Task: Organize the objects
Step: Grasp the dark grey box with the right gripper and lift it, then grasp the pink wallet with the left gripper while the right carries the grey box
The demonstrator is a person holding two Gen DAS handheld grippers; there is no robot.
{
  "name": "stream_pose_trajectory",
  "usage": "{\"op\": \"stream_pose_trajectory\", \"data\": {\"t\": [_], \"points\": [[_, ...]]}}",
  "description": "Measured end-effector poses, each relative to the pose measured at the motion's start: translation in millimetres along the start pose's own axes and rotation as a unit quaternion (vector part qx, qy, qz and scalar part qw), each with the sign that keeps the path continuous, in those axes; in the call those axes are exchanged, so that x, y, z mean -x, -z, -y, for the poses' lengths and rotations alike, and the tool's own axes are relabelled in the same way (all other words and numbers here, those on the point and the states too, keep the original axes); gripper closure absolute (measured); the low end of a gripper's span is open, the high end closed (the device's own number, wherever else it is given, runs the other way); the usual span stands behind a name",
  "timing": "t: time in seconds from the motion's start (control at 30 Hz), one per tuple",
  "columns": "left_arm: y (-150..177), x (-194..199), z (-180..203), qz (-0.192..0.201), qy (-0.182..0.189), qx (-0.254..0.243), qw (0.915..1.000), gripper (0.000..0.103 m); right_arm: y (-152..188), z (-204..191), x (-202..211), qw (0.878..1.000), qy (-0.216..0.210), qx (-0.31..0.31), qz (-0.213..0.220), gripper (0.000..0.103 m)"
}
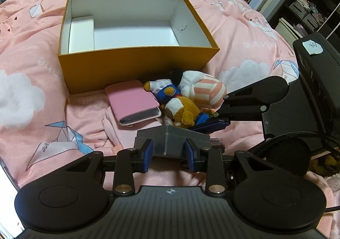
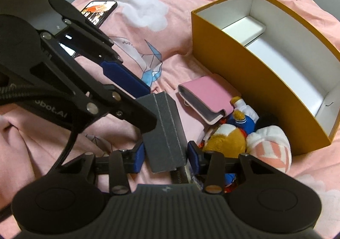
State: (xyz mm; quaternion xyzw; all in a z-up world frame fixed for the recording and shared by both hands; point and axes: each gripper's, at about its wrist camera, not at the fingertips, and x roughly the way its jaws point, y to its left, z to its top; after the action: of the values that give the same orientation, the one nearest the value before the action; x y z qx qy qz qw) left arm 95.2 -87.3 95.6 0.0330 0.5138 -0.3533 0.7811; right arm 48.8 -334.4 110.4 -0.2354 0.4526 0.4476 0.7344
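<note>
Angling steeply down over a pink cloud-print quilt (image 1: 31,52), the left gripper (image 1: 169,154) and right gripper (image 2: 165,158) both straddle one flat grey felt-covered case (image 1: 170,139). Each pair of blue pads flanks an end of the case; whether they actually pinch it cannot be told. Beyond the fingertips lie one pink leather wallet (image 1: 131,103), a heap of plush toys (image 1: 182,98) and one open orange cardboard box (image 1: 136,64). One smartphone (image 2: 98,10) rests farther off.
</note>
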Motion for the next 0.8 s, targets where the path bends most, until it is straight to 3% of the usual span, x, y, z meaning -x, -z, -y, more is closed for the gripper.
{"op": "stream_pose_trajectory", "data": {"t": [0.37, 0.6, 0.8], "points": [[-4, 15, -6, 0.029, -0.017, 0.023, 0.9991, 0.065, 0, 19, 18, 0.998, 0.026, -0.045, 0.025, 0.066], [-8, 4, -19, 0.029, -0.018, 0.073, 0.9967, 0.061, -7, 39, 48, 0.992, 0.036, -0.094, 0.077, 0.066], [-13, -3, -34, 0.035, -0.014, 0.122, 0.9919, 0.054, -16, 60, 59, 0.981, 0.082, -0.133, 0.116, 0.066]]}}
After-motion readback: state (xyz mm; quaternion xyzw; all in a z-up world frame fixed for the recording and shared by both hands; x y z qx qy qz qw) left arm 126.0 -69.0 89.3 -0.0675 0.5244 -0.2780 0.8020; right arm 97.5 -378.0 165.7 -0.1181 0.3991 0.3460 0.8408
